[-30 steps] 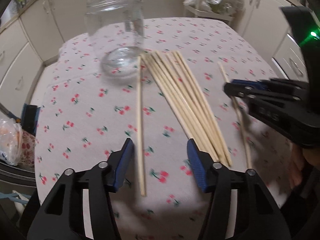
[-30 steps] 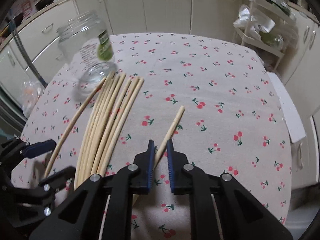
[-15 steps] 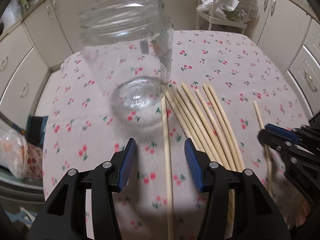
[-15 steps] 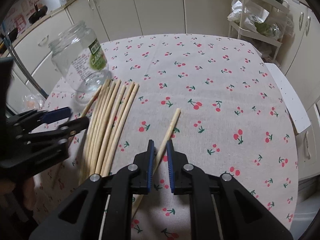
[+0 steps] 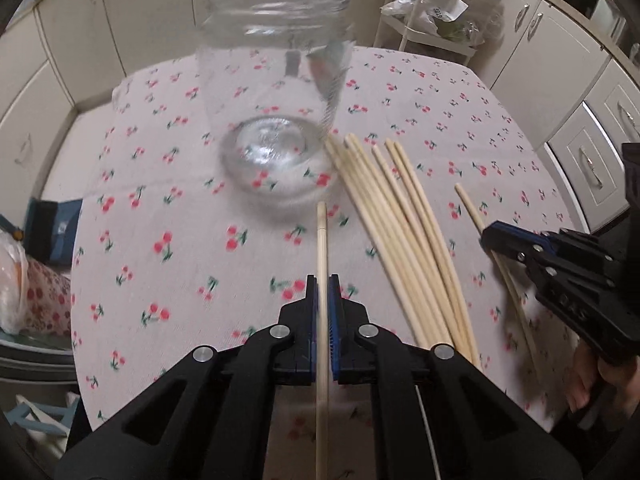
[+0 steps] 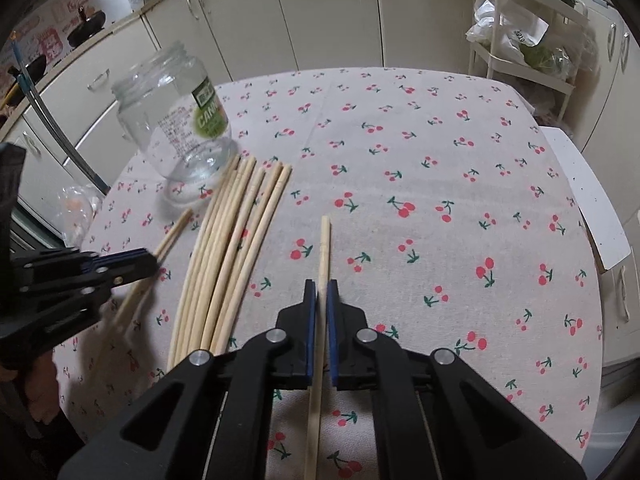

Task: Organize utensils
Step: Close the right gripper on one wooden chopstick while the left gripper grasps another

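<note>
Nearest, left gripper (image 5: 323,294) shut tight on one chopstick (image 5: 322,248), stick poking out ahead toward the jar. Right gripper (image 6: 320,298) shut on another chopstick (image 6: 325,248), tip pointing out over the cherry tablecloth (image 6: 440,168). Both pinched partway along, not at the end, long tail hanging back under each gripper.

Could go wrong: a thin round stick may spin or slide in the pads when tipped up. Might hit the jar's rim and miss the hole. A hard bump may knock the jar over, being light and empty. Two sticks going in together may cross and jam. The tail end may drag over the loose pile and scatter it.

A bit farther, loose bundle of chopsticks (image 5: 400,240) flat on the cloth between the two grippers, tips fanned out just beside the jar's bottom.

Farther still, glass jar (image 5: 276,92) standing upright, mouth open, no lid. Nothing inside, only clear glass. Green label (image 6: 208,114) on one side.
</note>
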Available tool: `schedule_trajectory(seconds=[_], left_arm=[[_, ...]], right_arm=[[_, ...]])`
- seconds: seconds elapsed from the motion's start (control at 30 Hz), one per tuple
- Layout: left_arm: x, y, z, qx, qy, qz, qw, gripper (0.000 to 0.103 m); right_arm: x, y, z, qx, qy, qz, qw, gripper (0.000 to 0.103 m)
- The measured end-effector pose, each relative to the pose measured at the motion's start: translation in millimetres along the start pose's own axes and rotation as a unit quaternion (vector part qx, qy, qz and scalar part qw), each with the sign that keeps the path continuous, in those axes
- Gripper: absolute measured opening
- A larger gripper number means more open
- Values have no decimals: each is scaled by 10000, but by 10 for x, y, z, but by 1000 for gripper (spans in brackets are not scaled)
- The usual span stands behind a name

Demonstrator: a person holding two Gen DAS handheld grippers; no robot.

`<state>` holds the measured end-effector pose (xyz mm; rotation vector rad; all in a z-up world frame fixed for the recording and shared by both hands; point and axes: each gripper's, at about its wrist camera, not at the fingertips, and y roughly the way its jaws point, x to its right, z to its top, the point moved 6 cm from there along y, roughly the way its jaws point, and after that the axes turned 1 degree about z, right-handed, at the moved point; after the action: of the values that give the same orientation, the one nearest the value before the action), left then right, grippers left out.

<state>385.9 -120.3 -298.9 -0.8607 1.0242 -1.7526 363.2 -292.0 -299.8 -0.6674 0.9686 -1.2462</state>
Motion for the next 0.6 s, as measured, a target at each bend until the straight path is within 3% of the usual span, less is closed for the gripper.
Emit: schedule_trajectory(seconds=[0.03,0.07,0.13,0.3,0.4,0.53,0.6], left_arm=[[-27,-2,2,-8,-36,-6,10000,5],[-40,-1,0,1,-40,30,10000,5],[-55,3,37,55,-19,123,9999,5],[-16,53,154,119,103,324,9994,9],[3,124,197,133,175,495,9985,18],[46,140,217,246,300,792,9961,26],[72,134,213,377,359,927,9943,26]], right_arm=[[-1,9,-3,-17,-15,-29,10000,15],[-5,5,4,14,-17,-61,10000,28],[4,-8,15,70,-25,-128,9999,37],[39,-7,55,102,-62,-231,9997,37],[36,34,63,61,-142,-281,9995,31],[-2,53,57,155,-387,-499,9979,7],[8,49,53,217,-338,-443,9982,6]])
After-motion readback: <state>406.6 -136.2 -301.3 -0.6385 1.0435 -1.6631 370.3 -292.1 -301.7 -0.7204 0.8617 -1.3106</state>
